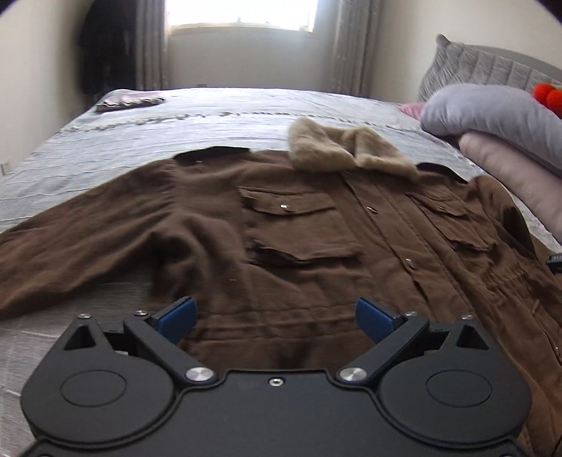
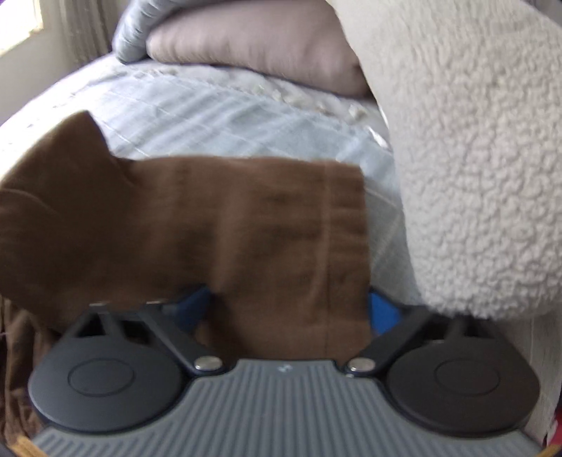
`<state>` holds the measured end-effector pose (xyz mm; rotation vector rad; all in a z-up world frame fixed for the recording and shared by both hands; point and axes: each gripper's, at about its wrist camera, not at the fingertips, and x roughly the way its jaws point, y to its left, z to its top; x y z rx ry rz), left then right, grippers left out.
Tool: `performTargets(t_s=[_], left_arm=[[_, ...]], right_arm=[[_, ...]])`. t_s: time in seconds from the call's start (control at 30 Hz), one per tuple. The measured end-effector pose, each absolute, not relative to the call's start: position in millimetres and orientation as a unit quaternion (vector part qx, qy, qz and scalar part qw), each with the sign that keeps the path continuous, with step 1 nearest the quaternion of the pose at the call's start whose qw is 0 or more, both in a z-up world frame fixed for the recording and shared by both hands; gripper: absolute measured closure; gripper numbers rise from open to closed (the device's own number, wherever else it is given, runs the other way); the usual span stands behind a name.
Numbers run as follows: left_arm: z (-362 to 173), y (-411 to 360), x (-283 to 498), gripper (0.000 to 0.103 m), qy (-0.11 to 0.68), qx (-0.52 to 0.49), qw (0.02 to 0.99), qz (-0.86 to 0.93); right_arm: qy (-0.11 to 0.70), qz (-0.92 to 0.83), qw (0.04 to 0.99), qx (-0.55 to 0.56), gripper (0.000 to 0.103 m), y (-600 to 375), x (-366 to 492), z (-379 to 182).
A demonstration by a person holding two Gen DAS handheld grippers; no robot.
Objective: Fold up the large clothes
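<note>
Left wrist view: left tool (image 1: 275,318) hangs over the near hem of a brown jacket (image 1: 281,225), its 2 blue pads (image 1: 177,318) spread wide with nothing between them. Jacket lies flat, front side up, on a bed with a pale grey-blue striped cover (image 1: 175,119). Fur collar (image 1: 337,147) is at the far end, 1 sleeve stretched out to the left, chest pockets either side of the button placket. Small dark item (image 1: 130,100) on the far left of the bed, too blurred to identify. Grey quilted pillow (image 1: 491,66) far right; a grey sleeve (image 1: 491,112) and part of a hand (image 1: 509,175) at the right edge. Window (image 1: 242,14) with curtains behind the bed.

Right wrist view, blurred: right tool (image 2: 288,313) has the cuff end of the jacket's other sleeve (image 2: 281,228) between its fingers; blue pads (image 2: 383,313) partly hidden by fabric. Jaws partway closed, cannot tell if the pads actually press the cloth. Sleeve runs left toward the rest of the jacket. White fleece fabric (image 2: 474,158) fills the right side, a beige pillow (image 2: 253,45) on the far side of the bed
</note>
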<state>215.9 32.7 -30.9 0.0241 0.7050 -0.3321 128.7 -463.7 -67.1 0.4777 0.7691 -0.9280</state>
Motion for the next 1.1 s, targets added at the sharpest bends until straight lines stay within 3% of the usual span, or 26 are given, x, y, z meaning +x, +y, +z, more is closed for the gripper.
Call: performTargets(t_s=[0.03, 0.07, 0.33, 0.4, 0.5, 0.57, 0.67, 0.9, 1.1], left_arm=[[-29, 24, 217, 0.005, 0.343, 0.016, 0.924, -0.17], [-26, 15, 219, 0.005, 0.341, 0.02, 0.923, -0.177], [-13, -93, 265, 0.008, 0.303, 0.051, 0.92, -0.242], [-16, -129, 285, 0.019, 0.303, 0.05, 0.916, -0.256], [-27, -187, 317, 0.043, 0.299, 0.034, 0.911, -0.282], [-38, -227, 337, 0.063, 0.298, 0.014, 0.904, -0.306], [-57, -288, 362, 0.077, 0.321, -0.041, 0.881, -0.346], [-111, -414, 369, 0.078, 0.39, -0.1, 0.797, -0.45], [-90, -408, 360, 0.076, 0.383, -0.077, 0.79, -0.473]], right_arm=[[0.354, -0.421, 0.806, 0.221, 0.084, -466, 132, -60], [0.352, -0.394, 0.822, 0.21, 0.088, -467, 134, -52], [0.274, -0.398, 0.874, 0.05, 0.091, -487, 149, 47], [0.249, -0.415, 0.875, 0.003, 0.092, -503, 154, 72], [0.225, -0.424, 0.877, -0.035, 0.092, -534, 163, 100], [0.22, -0.415, 0.882, -0.038, 0.092, -554, 169, 108], [0.218, -0.402, 0.886, -0.071, 0.092, -557, 181, 105], [0.247, -0.35, 0.901, -0.065, 0.092, -555, 179, 71], [0.225, -0.314, 0.92, -0.064, 0.092, -534, 183, 67]])
